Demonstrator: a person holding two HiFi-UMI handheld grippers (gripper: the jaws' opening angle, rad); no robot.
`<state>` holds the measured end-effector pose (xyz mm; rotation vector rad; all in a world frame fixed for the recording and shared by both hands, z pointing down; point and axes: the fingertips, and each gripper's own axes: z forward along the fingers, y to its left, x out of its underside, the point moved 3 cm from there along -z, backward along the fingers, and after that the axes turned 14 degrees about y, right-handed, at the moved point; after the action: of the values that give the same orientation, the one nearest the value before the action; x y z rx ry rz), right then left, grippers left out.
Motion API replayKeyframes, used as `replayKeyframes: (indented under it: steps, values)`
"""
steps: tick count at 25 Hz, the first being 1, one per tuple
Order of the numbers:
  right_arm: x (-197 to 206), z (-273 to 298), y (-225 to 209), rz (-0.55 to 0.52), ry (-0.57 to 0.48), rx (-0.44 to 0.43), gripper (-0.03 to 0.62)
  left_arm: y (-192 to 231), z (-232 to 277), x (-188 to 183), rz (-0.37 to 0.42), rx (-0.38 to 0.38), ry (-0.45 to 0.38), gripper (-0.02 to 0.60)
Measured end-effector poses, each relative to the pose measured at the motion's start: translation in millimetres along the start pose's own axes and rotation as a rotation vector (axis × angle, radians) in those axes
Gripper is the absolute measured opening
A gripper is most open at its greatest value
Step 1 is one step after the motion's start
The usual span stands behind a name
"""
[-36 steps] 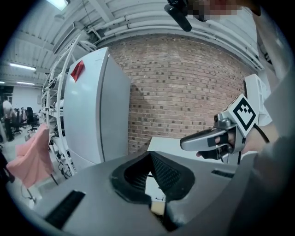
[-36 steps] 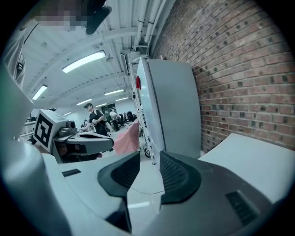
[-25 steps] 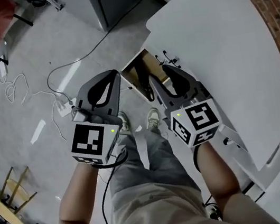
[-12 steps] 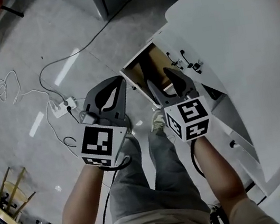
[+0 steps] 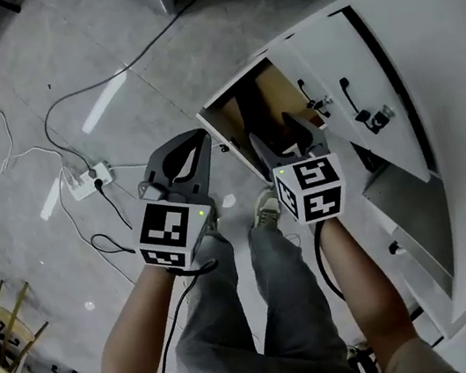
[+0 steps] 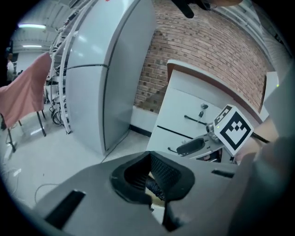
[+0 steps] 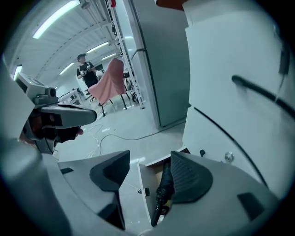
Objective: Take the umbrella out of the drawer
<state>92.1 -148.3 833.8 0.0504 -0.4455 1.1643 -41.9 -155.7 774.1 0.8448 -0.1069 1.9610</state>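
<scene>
The black folded umbrella lies lengthwise in the open bottom drawer of the white cabinet; in the right gripper view the umbrella lies inside the drawer, handle end nearest. My right gripper hangs just above the drawer with its jaws opening. Nothing is between the jaws of the right gripper; the umbrella lies beyond them. My left gripper hovers left of the drawer over the floor. The left gripper has its tips together and holds nothing.
White drawer fronts with dark handles stand above the open drawer, under a white desk top. A power strip and cables lie on the floor at left. The person's shoes stand before the drawer. A grey cabinet stands behind.
Both grippers have come down toward the open drawer, which now looks larger and nearer. The right gripper's jaws have spread wider; the left stays closed.
</scene>
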Motion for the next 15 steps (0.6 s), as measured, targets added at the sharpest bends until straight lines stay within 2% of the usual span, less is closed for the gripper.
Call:
replayKeyframes:
  steps: [10,15]
  values:
    - [85,125,-32,-0.022,0.107,-0.002,0.293,16,92,91,-0.019,-0.016,0.058,0.008]
    - [123,185,-49,0.083,0.195,-0.03,0.31,27,132,128,-0.041,-0.003,0.086,0.008]
